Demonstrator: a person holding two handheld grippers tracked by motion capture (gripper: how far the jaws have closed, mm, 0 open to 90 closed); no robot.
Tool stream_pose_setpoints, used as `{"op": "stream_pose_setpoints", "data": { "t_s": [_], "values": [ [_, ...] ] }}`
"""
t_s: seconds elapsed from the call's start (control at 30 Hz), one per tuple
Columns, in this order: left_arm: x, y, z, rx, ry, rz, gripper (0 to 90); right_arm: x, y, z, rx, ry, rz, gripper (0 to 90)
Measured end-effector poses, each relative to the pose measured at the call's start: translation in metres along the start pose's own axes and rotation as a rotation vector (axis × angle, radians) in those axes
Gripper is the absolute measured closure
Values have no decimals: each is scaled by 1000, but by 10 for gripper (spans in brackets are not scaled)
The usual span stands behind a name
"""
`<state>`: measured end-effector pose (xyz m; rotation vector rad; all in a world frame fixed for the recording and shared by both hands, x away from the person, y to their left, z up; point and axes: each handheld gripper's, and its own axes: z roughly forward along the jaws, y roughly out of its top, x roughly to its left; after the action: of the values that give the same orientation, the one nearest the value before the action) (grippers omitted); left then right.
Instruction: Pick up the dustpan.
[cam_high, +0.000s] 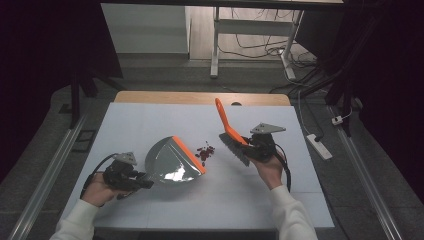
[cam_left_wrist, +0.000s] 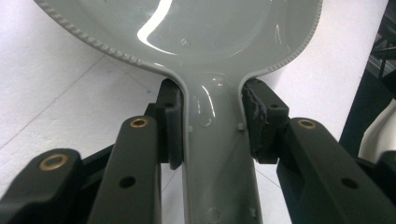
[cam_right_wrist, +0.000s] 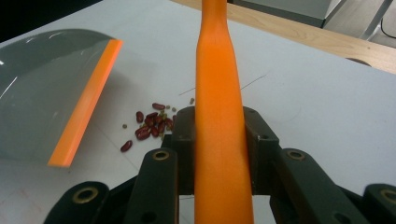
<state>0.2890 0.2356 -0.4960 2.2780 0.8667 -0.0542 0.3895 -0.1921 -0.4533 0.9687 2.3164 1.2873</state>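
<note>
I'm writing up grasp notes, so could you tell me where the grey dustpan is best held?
By its narrow handle neck, approached from the rear, opposite the orange lip. The neck is slim enough to fit between the tongs, as the left gripper shows, while the dustpan pan is too wide.

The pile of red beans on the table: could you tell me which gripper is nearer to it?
Right. The right gripper, holding the brush, sits just beside the beans; the left gripper is beyond the dustpan.

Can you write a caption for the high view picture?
Left gripper holds a grey dustpan, right gripper an orange brush, red beans between them.
</note>
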Motion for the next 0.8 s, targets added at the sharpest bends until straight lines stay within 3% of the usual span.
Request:
{"op": "stream_pose_setpoints", "data": {
  "t_s": [0.8],
  "values": [
    [-4, 3, 13, 81, 2, -12, 621, 3, 16, 41, 25, 11, -36, 701]
  ]
}}
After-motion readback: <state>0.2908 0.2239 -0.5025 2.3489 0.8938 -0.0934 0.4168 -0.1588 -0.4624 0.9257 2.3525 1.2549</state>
